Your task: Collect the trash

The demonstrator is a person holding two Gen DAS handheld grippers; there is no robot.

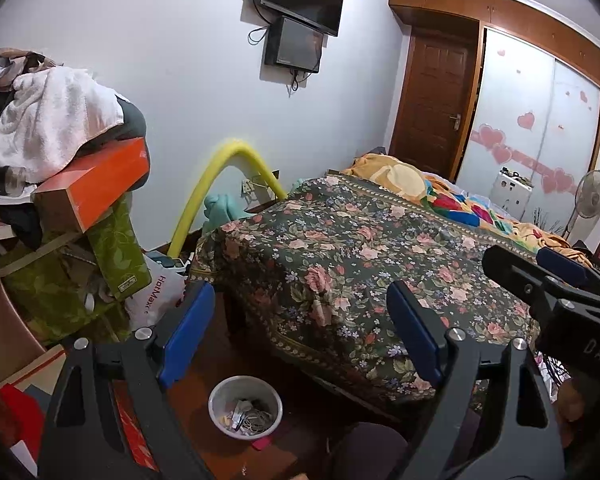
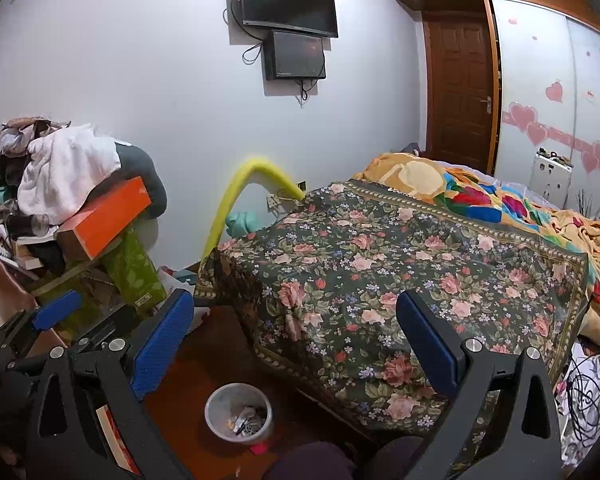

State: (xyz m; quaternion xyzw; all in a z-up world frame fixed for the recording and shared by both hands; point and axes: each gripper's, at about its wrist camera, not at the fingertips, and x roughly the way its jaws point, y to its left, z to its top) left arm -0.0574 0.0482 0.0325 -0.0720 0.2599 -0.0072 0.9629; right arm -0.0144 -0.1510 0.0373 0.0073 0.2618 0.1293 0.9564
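A small white bin (image 1: 245, 406) stands on the brown floor by the foot of the bed, with paper scraps and wires inside. It appears again in the right wrist view, bin (image 2: 238, 412). A pink scrap (image 1: 260, 444) lies on the floor just in front of it, also visible as scrap (image 2: 259, 449). My left gripper (image 1: 300, 332) hangs above the bin, open, with nothing between its blue pads. My right gripper (image 2: 296, 340) is open and empty too, held level with it. Each sees the other at its side: right gripper (image 1: 528, 264), left gripper (image 2: 40, 320).
A bed with a dark floral cover (image 1: 340, 264) fills the right. At the left, a leaning pile of clothes, an orange box (image 1: 92, 188) and green boxes (image 1: 116, 252). A yellow foam tube (image 1: 220, 176) arches by the wall. Tangled cables (image 2: 588, 392) lie at far right.
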